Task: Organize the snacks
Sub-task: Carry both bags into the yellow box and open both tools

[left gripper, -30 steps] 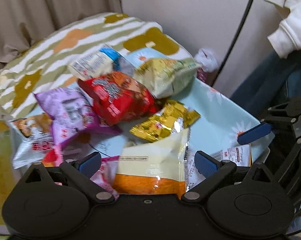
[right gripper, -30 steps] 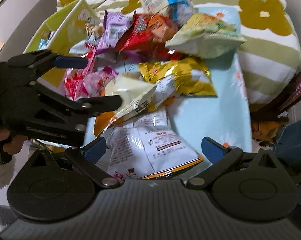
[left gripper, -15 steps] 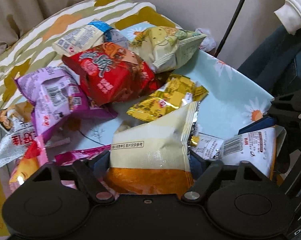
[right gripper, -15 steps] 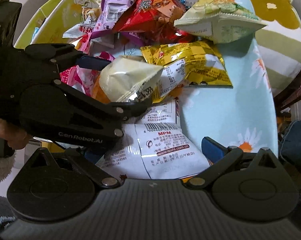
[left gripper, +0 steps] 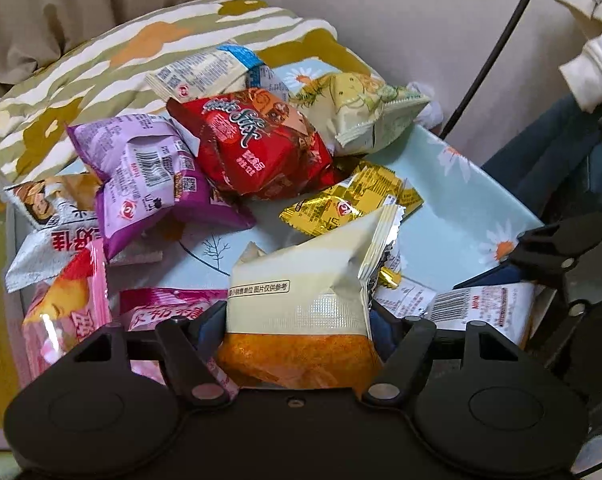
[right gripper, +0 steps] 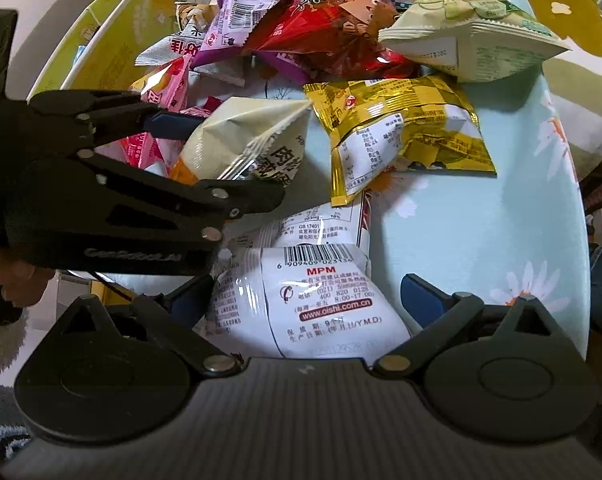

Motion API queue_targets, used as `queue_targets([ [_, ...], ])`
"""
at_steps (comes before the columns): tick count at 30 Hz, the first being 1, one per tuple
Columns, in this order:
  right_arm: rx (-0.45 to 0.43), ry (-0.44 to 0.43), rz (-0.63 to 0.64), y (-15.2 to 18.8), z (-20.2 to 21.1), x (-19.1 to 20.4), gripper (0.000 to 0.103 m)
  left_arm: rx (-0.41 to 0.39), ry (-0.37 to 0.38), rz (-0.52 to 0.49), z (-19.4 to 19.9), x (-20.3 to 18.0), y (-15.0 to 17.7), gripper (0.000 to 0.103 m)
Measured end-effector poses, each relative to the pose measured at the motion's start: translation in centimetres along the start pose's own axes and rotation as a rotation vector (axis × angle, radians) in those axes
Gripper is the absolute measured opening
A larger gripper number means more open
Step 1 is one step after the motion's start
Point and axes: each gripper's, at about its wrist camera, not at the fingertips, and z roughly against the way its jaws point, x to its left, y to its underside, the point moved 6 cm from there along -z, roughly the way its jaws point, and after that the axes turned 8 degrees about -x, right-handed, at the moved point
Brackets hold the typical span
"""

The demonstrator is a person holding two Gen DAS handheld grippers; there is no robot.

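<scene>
Cream-and-orange packet [left gripper: 301, 320] clamped in left gripper [left gripper: 297, 320] fingers, above the daisy-print surface [left gripper: 461, 200]. Right gripper [right gripper: 305, 304] fingers apart, straddling white packet [right gripper: 325, 304] printed "MPM", "www.oishi.com.cn".

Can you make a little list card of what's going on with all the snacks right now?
place: light blue daisy-print surface
left hand-held gripper: shut on cream and orange packet
right hand-held gripper: open, around white barcode packet
pile behind: red packet, purple packet, gold packet, pale green packet
left edge: yellow-green box
</scene>
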Motion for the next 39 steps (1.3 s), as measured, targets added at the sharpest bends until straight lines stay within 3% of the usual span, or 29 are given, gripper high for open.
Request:
queue_targets([
  [6,-0.007,-0.017,0.006,0.3,-0.1,0.3,0.103,-0.027,0.000,0.036,1.4,0.1,-0.2,0.075],
  [15,-0.018,-0.048,-0.009,0.7,0.9,0.7,0.080,-0.067,-0.019,0.058,3.5,0.1,-0.5,0.075],
  [29,-0.074,-0.057,0.032,0.2,4.3,2.0,0.078,-0.147,-0.088,0.136,7.9,1.7,-1.3,0.075],
  [39,-0.147,-0.088,0.118,-2.5,7.2,4.5,0.078,-0.228,-0.196,0.216,12.2,3.7,-1.3,0.075],
])
